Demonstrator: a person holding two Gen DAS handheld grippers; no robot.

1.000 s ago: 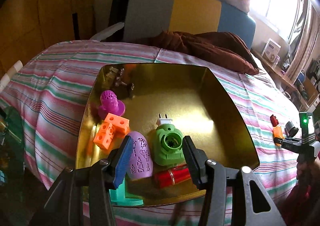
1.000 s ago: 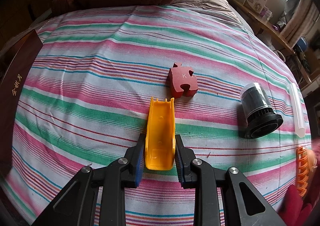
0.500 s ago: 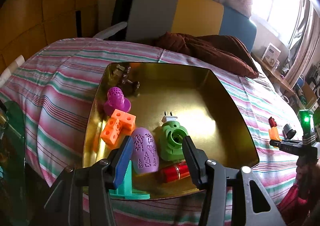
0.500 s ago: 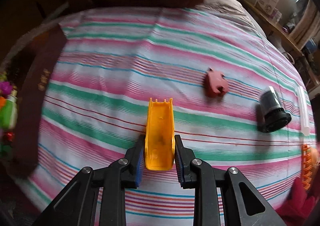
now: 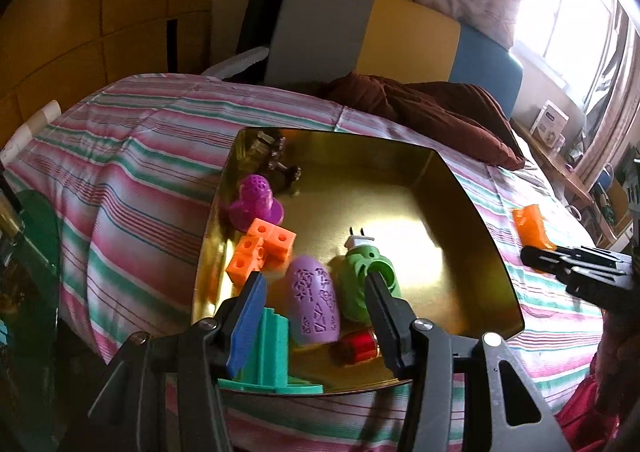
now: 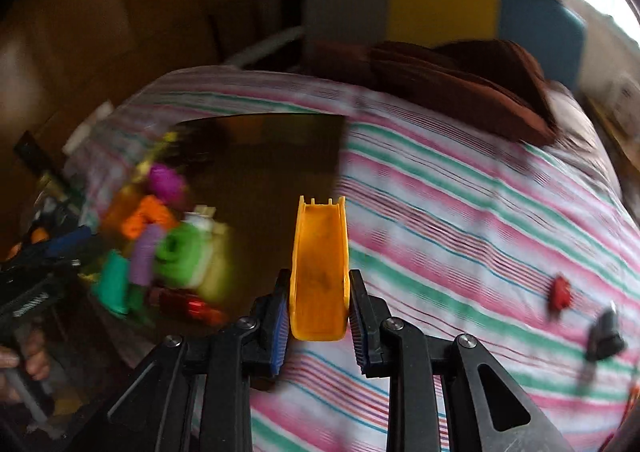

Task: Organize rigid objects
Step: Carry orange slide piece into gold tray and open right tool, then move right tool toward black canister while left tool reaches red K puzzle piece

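Note:
My right gripper (image 6: 319, 316) is shut on an orange slide-shaped piece (image 6: 319, 264) and holds it in the air near the gold tray's right edge (image 6: 340, 155); the same piece (image 5: 531, 228) shows in the left wrist view. My left gripper (image 5: 316, 296) is open and empty over the near end of the gold tray (image 5: 460, 191). The tray holds a lilac egg shape (image 5: 314, 304), a green plug piece (image 5: 366, 280), an orange block cluster (image 5: 260, 252), a purple piece (image 5: 258, 199), a red cylinder (image 5: 356, 346) and a teal piece (image 5: 272, 352).
The tray lies on a striped bedspread (image 6: 480, 211). A red puzzle piece (image 6: 560, 292) and a black cap (image 6: 606, 336) lie on the bed to the right. A brown pillow (image 5: 432, 115) lies at the back, before a grey, yellow and blue headboard (image 5: 404, 35).
My right gripper has lifted the orange slide piece off the bed and swung left towards the tray. My left gripper has stayed open over the tray and drawn back a little.

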